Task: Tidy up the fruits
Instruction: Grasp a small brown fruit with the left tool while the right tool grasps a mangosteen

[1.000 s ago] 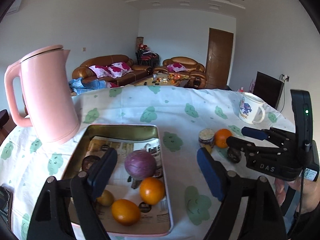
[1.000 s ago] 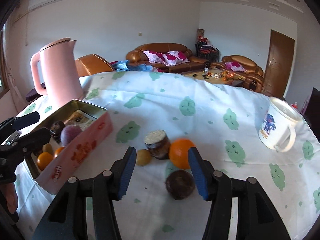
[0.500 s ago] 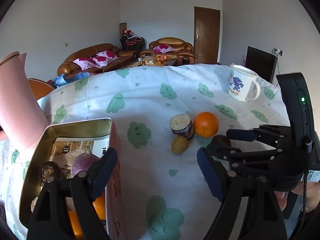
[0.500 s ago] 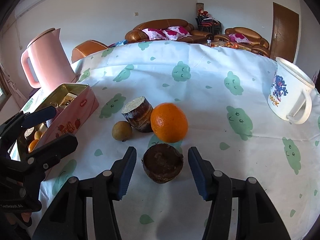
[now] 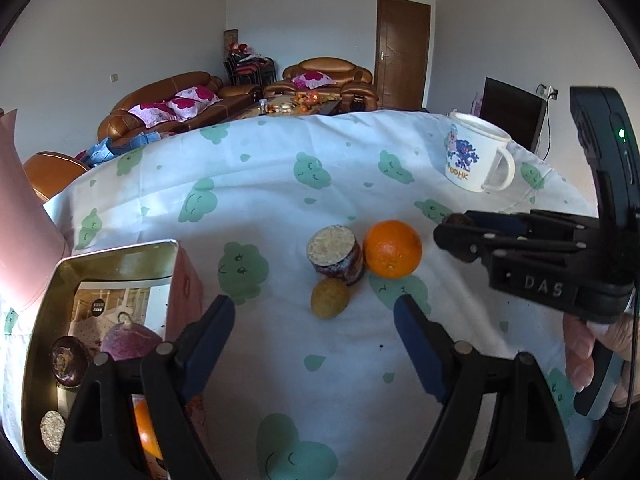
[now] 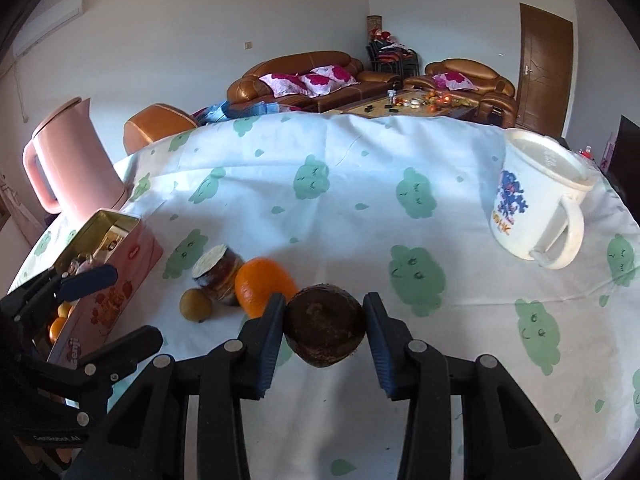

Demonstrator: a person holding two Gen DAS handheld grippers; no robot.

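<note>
My right gripper has its jaws closing, and both blue pads press a dark brown round fruit on the tablecloth. Just left of it lie an orange, a cut purple fruit half and a small yellow-green fruit. My left gripper stands open above the cloth, with nothing between its fingers; the yellow-green fruit lies just beyond its tips. The pink tin at the lower left holds a purple fruit, a dark fruit half and an orange.
A white mug with a blue print stands at the right of the table. A pink kettle stands behind the tin at the left. A hand holds the right gripper's handle. Sofas and a low table fill the room behind.
My right gripper moved forward around the dark brown fruit and its jaws narrowed onto it. My left gripper swung from over the tin to the right, toward the loose fruits.
</note>
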